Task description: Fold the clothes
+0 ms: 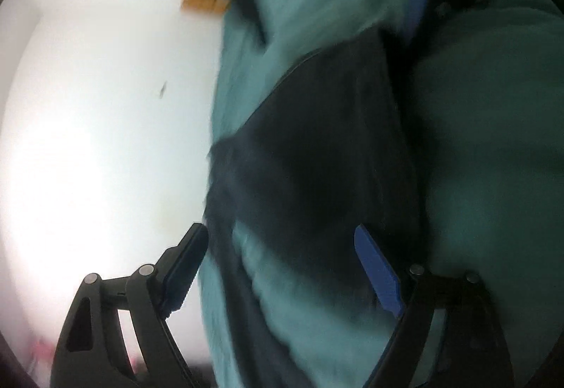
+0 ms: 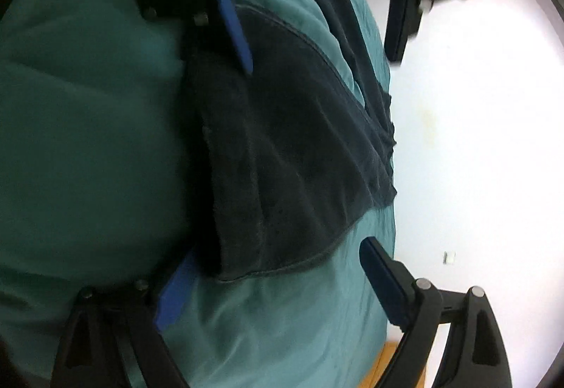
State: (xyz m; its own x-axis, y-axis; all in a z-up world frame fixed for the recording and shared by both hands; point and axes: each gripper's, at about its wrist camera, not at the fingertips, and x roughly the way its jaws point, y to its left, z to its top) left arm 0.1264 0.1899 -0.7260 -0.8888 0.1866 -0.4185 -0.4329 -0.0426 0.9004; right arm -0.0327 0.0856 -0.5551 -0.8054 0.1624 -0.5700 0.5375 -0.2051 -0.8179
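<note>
Blue-padded fingers of the right gripper stand wide apart over the teal garment, nothing clamped. Its navy panel lies folded along the white table edge. Left gripper gapes too, straddling the cloth.

Garment: teal with dark navy panels, the teal cloth smooth and faintly shiny, the navy duller and creased. It lay bunched on a white table, its edge running along the bright surface. One navy panel, finished with a stitched curved hem, was folded over the teal body and ended in a loose corner by the table edge of the pile. A narrower navy strip ran alongside it towards the far end. Left wrist view blurred; same navy panel over pale teal, wrinkled, not flat.
</note>
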